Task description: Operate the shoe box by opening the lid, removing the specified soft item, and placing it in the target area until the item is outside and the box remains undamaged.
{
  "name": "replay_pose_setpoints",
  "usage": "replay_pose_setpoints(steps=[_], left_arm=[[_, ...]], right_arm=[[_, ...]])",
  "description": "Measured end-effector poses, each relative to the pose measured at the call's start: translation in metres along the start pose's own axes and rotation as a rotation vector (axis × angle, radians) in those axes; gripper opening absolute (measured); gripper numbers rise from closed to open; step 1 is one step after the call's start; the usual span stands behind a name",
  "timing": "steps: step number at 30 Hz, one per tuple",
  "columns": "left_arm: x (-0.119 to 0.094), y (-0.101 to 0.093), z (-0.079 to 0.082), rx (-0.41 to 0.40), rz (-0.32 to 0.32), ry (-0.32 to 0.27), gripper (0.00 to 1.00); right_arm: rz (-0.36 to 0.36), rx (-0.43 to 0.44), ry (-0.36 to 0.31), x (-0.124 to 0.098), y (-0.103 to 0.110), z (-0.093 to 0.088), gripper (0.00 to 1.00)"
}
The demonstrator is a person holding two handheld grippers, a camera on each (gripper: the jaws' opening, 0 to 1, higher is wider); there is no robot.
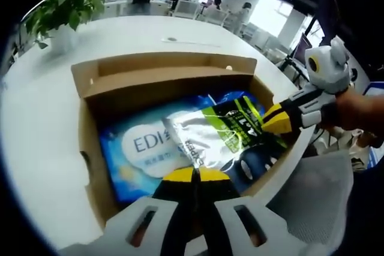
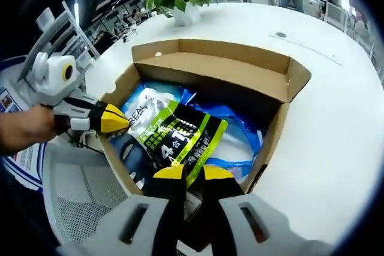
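The box [image 1: 90, 166] lies open on the table [image 1: 42, 124]; the green pouch [image 1: 225, 127] is inside, atop a blue pack [image 1: 138, 148]. Both grippers, left [image 1: 195, 175] and right [image 2: 186, 172], pinch the pouch's edges, apparently to lift it level, clear of the cardboard walls.

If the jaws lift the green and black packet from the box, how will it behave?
The green and black packet looks like glossy crinkled film, so it probably bends and may slip. It seems light, lying loosely on the blue pack in the cardboard box.
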State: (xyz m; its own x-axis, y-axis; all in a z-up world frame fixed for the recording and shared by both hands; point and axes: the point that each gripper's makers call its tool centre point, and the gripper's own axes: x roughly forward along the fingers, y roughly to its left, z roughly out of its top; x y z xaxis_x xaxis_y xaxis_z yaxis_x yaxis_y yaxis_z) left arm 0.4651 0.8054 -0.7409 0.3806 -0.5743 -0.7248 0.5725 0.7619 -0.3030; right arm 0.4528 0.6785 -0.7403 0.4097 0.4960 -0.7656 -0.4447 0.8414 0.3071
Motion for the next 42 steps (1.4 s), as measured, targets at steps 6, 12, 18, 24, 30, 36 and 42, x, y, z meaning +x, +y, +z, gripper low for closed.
replay_pose_setpoints(steps=[6, 12, 18, 24, 30, 36, 42], left_arm=[[0.0, 0.0, -0.001, 0.002, 0.0, 0.0, 0.0], [0.001, -0.003, 0.0, 0.007, 0.0, 0.003, 0.0], [-0.001, -0.004, 0.001, 0.01, -0.004, -0.004, 0.0], [-0.002, -0.004, 0.002, 0.011, -0.003, -0.011, 0.0], [-0.007, -0.006, 0.005, 0.02, -0.001, -0.023, 0.0], [-0.014, -0.01, 0.012, 0.036, -0.006, -0.038, 0.0], [-0.018, -0.014, 0.017, 0.045, -0.017, -0.043, 0.0]], right_arm=[[0.047, 0.048, -0.092, -0.007, 0.002, 0.01, 0.01], [0.069, 0.047, -0.086, 0.0, 0.009, 0.008, 0.02], [0.045, 0.034, -0.068, 0.001, 0.006, 0.006, 0.0], [0.039, 0.021, -0.061, 0.002, 0.006, 0.006, 0.0], [0.034, 0.016, -0.062, 0.001, 0.007, 0.006, 0.0], [0.019, 0.014, -0.071, -0.004, 0.007, 0.009, 0.0], [0.003, 0.012, -0.081, -0.01, 0.007, 0.013, 0.0]])
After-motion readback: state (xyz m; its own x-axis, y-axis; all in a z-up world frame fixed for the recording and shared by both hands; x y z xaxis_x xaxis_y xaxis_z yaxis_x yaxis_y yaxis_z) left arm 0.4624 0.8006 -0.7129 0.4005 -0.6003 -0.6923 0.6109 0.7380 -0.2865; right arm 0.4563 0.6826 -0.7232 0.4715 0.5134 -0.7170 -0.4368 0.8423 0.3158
